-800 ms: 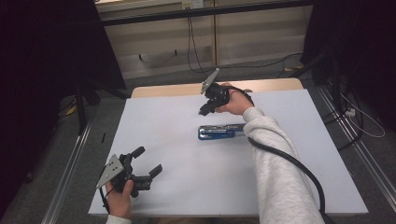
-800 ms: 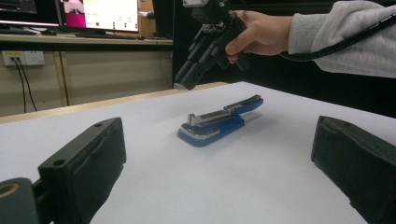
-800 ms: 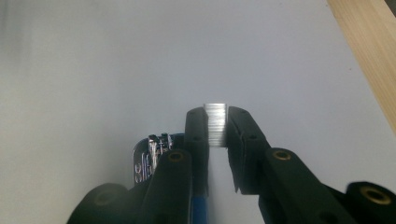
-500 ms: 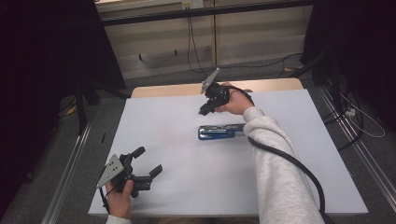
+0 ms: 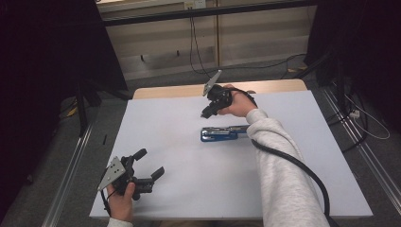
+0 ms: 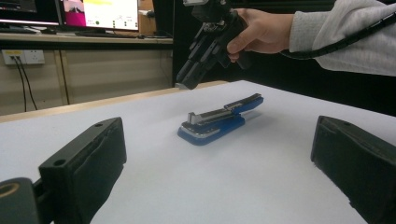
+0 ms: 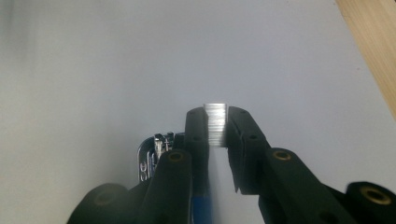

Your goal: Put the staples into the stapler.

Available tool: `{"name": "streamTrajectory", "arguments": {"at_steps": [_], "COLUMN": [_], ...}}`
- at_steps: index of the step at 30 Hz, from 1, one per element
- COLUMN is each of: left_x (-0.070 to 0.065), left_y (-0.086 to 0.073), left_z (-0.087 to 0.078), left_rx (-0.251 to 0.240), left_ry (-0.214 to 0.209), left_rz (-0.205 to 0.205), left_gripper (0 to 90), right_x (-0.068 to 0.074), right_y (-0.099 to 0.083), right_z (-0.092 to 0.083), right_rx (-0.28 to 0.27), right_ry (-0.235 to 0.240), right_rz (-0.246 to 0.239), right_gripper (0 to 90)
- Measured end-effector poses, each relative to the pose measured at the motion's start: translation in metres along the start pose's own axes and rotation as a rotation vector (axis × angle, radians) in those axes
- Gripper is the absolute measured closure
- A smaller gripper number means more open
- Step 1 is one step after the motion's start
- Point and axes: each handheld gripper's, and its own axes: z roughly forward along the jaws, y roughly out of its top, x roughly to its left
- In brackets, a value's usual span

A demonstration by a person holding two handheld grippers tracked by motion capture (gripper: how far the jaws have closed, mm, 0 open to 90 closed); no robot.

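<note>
**Right gripper holds a strip of staples above the open blue stapler**

A blue stapler with a silver metal channel (image 5: 223, 134) lies on the white sheet that covers the tabletop (image 5: 189, 189), near the middle and a little toward the far side. In the left gripper view its blue top arm (image 6: 243, 103) is lifted at a tilt, so the silver channel (image 6: 205, 117) below it is uncovered. Whether anything is inside this channel, I cannot tell.

The right gripper (image 5: 206, 112) is held in the air just beyond the stapler, pointing down to the sheet. Its jaws are narrow and they pinch a small silver strip of staples (image 7: 216, 124) between them. In the right gripper view the chrome end of the stapler (image 7: 156, 154) is seen below, beside the jaws, not touching them.

The left gripper (image 5: 150, 165) is low at the near left corner of the sheet, well apart from the stapler. Its jaws stand wide and hold nothing.
</note>
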Motion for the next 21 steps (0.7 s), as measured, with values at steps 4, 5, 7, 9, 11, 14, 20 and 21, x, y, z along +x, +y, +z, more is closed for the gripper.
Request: {"name": "streamTrajectory", "arguments": {"at_steps": [4, 5, 7, 9, 11, 14, 20, 21], "left_x": [-0.001, -0.001, 0.0, 0.0, -0.001, 0.0, -0.002, -0.002], "left_y": [0.0, 0.0, 0.0, 0.0, 0.0, 0.0, 0.0, 0.0], "left_z": [0.0, 0.0, 0.0, 0.0, 0.0, 0.0, 0.001, 0.001], "left_rx": [-0.001, -0.001, 0.004, 0.004, 0.002, 0.002, -0.007, -0.007], "left_ry": [-0.002, -0.002, -0.004, -0.004, -0.003, -0.003, -0.01, -0.008], "left_rz": [-0.005, -0.005, -0.001, -0.001, -0.003, 0.0, -0.012, -0.01], "left_gripper": [3.4, 3.4, 3.4, 3.4, 3.4, 3.4, 3.4, 3.4], "right_x": [0.002, 0.002, 0.004, 0.005, 0.006, 0.009, 0.013, 0.014], "right_y": [-0.001, -0.001, -0.001, -0.002, -0.002, -0.003, -0.003, -0.003], "right_z": [0.0, 0.0, 0.0, -0.001, -0.001, -0.003, -0.004, -0.004], "right_rx": [0.001, 0.002, 0.001, 0.0, -0.005, -0.006, -0.001, -0.001], "right_ry": [0.007, 0.007, 0.012, 0.013, 0.014, 0.022, 0.037, 0.04], "right_rz": [-0.002, -0.003, -0.002, -0.004, -0.003, -0.006, -0.014, -0.017], "right_gripper": [78.3, 78.3, 78.3, 78.3, 78.3, 78.3, 78.2, 78.3]}}
